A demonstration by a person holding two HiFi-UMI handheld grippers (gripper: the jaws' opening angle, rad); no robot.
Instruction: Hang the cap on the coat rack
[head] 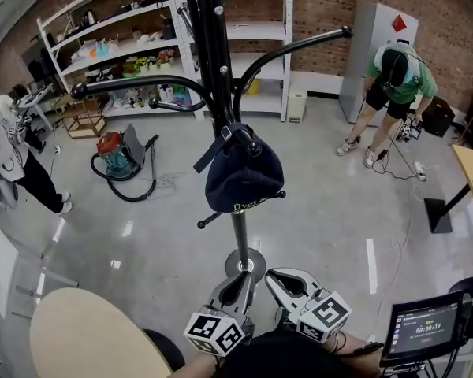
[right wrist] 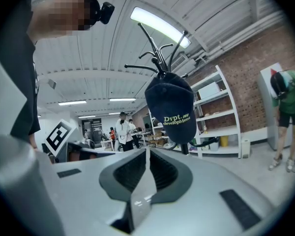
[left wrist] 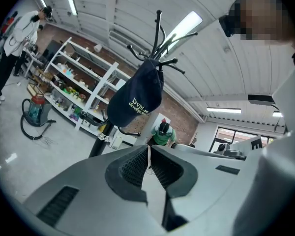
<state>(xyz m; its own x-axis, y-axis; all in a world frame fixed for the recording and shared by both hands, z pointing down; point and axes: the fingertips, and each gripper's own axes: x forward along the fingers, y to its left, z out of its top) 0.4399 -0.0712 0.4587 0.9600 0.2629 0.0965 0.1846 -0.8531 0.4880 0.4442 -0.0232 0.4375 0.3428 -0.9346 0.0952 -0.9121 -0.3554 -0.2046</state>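
Note:
A dark navy cap (head: 244, 176) with yellow-green lettering hangs from a hook of the black coat rack (head: 213, 61), its strap looped over the hook beside the pole. Both grippers are low near the rack's base, apart from the cap. My left gripper (head: 238, 280) is shut with nothing between its jaws. My right gripper (head: 281, 279) is next to it, also shut and holding nothing. From below, the left gripper view has the cap (left wrist: 135, 100) above the closed gripper (left wrist: 148, 149). The right gripper view has the cap (right wrist: 172, 112) above the closed gripper (right wrist: 147, 151).
White shelving (head: 134, 46) with clutter lines the brick back wall. A red and teal vacuum cleaner (head: 114, 154) sits on the floor at left. One person (head: 394, 85) bends over at back right, another (head: 12, 148) stands at left. A beige round tabletop (head: 87, 333) and a tablet (head: 422, 327) lie close by.

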